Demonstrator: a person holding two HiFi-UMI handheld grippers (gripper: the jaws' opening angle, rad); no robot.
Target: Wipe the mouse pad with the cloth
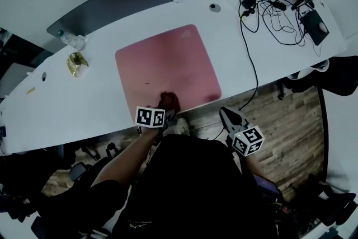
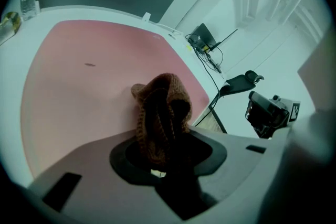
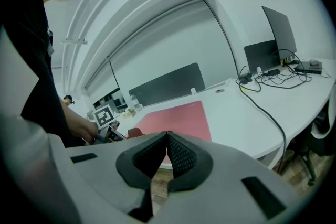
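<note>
Left tool (image 2: 160, 157): jaws clamped on a bunched brown knitted cloth (image 1: 169, 101), which sits at the near edge of the pink mouse pad (image 1: 168, 61), slightly right of that edge's middle. Right tool (image 3: 167, 140): jaws pressed together with nothing between them, held off the near edge of the white counter (image 1: 95, 106), right of the other tool and above the wooden floor (image 1: 279, 120). Also on the counter: a small dark speck (image 1: 147, 83) on the pad's left half, a crumpled yellowish packet (image 1: 76, 63) at the left, tangled black cables (image 1: 277, 17) at far right
</note>
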